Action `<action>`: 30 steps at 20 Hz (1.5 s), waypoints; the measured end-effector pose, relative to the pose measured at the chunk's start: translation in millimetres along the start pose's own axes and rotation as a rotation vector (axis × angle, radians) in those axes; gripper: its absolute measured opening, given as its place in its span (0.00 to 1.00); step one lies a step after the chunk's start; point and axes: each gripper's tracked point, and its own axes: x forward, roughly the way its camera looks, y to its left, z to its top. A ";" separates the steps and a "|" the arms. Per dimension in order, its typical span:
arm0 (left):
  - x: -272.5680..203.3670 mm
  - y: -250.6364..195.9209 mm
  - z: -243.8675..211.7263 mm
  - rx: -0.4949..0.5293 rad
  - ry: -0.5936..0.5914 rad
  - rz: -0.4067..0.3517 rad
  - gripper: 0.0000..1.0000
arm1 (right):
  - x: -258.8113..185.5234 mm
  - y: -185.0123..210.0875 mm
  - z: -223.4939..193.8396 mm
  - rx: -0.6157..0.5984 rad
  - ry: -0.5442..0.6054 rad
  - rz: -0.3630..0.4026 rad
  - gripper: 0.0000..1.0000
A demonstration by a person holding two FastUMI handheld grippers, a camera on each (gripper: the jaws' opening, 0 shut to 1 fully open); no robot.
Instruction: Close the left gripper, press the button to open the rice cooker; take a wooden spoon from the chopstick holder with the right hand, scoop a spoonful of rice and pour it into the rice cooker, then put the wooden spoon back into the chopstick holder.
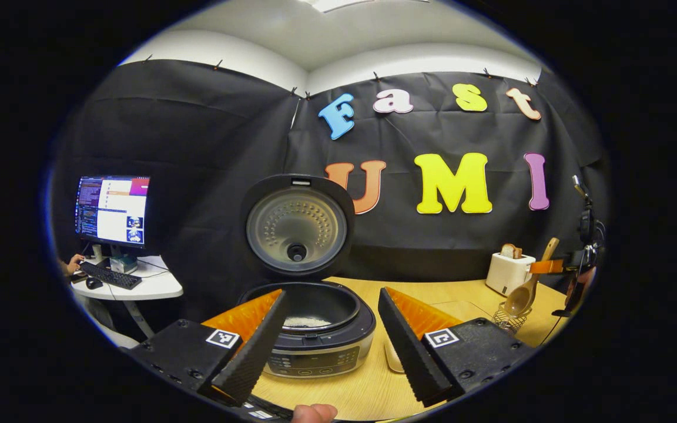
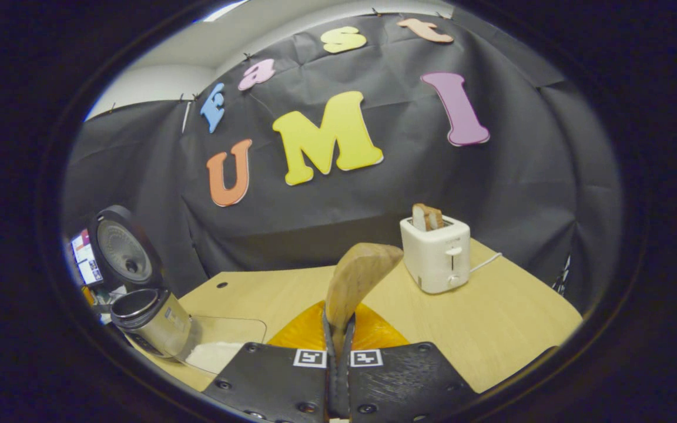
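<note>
The rice cooker [image 1: 315, 343] stands open just ahead of my left gripper [image 1: 332, 294], lid [image 1: 296, 226] upright, with white rice in its pot. The left gripper's fingers are open, one on each side of the cooker, touching nothing. At the far right, the right gripper [image 1: 573, 264] holds the wooden spoon [image 1: 520, 296] by its handle, bowl down at the rim of the wire chopstick holder [image 1: 509, 320]. In the right gripper view, my right gripper [image 2: 338, 329] is shut on the spoon [image 2: 357, 276], whose end rises past the fingers. The cooker [image 2: 147, 320] sits far left.
A white toaster [image 2: 435, 252] with bread stands at the back right of the wooden table [image 2: 491, 329]. A clear container of rice [image 2: 221, 346] lies beside the cooker. Beyond the table's left side are a desk with a monitor [image 1: 112, 208] and a person's hand.
</note>
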 end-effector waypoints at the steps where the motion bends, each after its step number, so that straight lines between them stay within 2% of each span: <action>1: -0.3 4.5 0.6 0.016 0.000 0.008 0.99 | -1.5 12.5 9.2 -0.018 -0.014 0.015 0.00; 4: 0.2 18.4 -1.0 0.062 0.002 0.032 0.98 | 0.9 58.8 28.6 -0.062 -0.033 0.085 0.00; 6: 2.4 25.2 -5.6 0.054 0.015 0.036 0.98 | 5.9 90.4 28.7 -0.083 -0.022 0.136 0.00; 10: 1.9 40.8 -5.9 0.040 0.023 0.057 0.98 | 16.8 153.2 3.6 -0.118 0.038 0.234 0.00; 12: 0.4 45.7 -6.3 0.057 0.027 0.071 0.98 | 26.5 172.9 -17.6 -0.148 0.084 0.254 0.00; 14: -0.3 50.7 -4.0 0.076 0.021 0.082 0.98 | 36.1 179.3 -42.7 -0.189 0.125 0.242 0.00; 18: -0.8 49.1 -1.5 0.062 0.013 0.068 0.98 | 52.1 174.6 -77.1 -0.344 0.141 0.154 0.00; 23: 0.4 52.2 -7.7 0.054 0.032 0.066 0.98 | 56.0 173.3 -79.6 -0.561 0.019 0.030 0.00; 25: 1.0 55.7 -10.3 0.052 0.042 0.070 0.98 | 62.0 184.8 -94.7 -0.615 0.026 0.038 0.00; 30: -1.1 69.8 -6.2 0.049 0.028 0.102 0.98 | 64.0 212.4 -117.5 -0.537 0.076 0.086 0.00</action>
